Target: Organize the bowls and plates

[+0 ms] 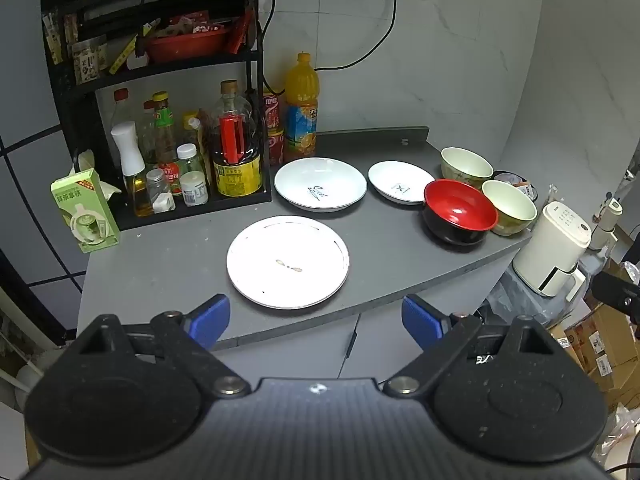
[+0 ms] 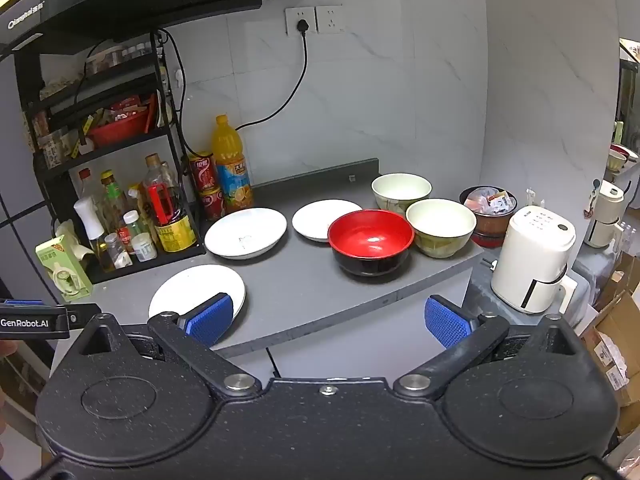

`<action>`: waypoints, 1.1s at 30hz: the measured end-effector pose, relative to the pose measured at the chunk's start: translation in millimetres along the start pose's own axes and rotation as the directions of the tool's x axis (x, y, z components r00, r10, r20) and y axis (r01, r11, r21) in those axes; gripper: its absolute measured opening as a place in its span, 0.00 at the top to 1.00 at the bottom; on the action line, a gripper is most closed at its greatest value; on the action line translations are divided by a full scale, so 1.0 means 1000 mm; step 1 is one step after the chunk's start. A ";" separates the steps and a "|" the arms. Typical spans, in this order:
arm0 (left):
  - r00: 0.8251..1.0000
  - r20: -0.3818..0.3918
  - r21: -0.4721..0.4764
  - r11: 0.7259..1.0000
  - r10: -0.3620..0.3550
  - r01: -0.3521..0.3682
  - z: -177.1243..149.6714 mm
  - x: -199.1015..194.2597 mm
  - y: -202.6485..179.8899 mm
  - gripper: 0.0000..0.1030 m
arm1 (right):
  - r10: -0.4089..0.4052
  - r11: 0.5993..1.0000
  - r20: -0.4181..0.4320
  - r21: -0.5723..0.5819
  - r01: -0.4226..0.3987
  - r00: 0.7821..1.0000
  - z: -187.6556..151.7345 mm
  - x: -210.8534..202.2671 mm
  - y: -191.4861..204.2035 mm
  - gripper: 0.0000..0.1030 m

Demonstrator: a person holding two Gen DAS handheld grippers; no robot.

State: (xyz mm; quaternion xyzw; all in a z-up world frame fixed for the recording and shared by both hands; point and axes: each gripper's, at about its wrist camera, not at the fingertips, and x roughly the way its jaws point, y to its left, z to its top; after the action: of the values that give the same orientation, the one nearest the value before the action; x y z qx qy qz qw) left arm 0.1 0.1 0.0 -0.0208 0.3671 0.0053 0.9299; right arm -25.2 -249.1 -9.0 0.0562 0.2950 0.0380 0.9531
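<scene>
The left gripper (image 1: 316,322) hangs with jaws wide before the flat white plate (image 1: 287,262) on the counter (image 1: 168,264).

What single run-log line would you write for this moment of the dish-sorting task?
stage: before first pick | left tool: open, empty | right tool: open, empty | counter: three white plates, red bowl, two cream bowls, unstacked

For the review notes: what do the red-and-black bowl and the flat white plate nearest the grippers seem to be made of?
Red-and-black bowl: probably lacquer-style plastic or melamine; the red inside is glossy with a bright highlight and the outside is shiny black. Flat white plate: likely glazed ceramic, possibly melamine; it is smooth, evenly white and reflects the overhead light. Neither can be settled by look alone.
</scene>
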 end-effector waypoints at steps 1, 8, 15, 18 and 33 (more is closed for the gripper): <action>1.000 0.002 -0.006 1.000 -0.006 0.006 0.000 0.000 0.000 0.11 | -0.003 1.000 0.002 -0.003 0.003 1.000 0.000 0.000 0.001 0.00; 1.000 0.011 0.002 1.000 0.006 -0.006 -0.002 0.003 -0.004 0.11 | -0.005 1.000 0.006 -0.003 0.005 1.000 -0.002 0.000 0.001 0.00; 1.000 -0.002 -0.021 1.000 -0.005 0.005 -0.003 0.004 0.002 0.11 | -0.018 1.000 0.004 0.002 0.018 1.000 0.002 0.002 0.002 0.00; 1.000 0.000 -0.012 1.000 -0.012 0.012 -0.001 0.001 0.003 0.11 | -0.028 1.000 0.010 0.007 0.028 1.000 0.001 -0.003 0.002 0.00; 0.999 -0.033 -0.025 0.999 -0.033 0.032 -0.003 0.001 0.001 0.11 | -0.050 0.999 0.007 0.019 0.050 0.999 0.000 -0.008 -0.004 0.00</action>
State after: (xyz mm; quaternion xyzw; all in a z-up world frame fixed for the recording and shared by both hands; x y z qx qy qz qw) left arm -1.1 0.7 -2.5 -0.0384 0.3819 -0.0056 0.9234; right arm -31.5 -253.5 -5.7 0.0578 0.2933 0.0110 0.9542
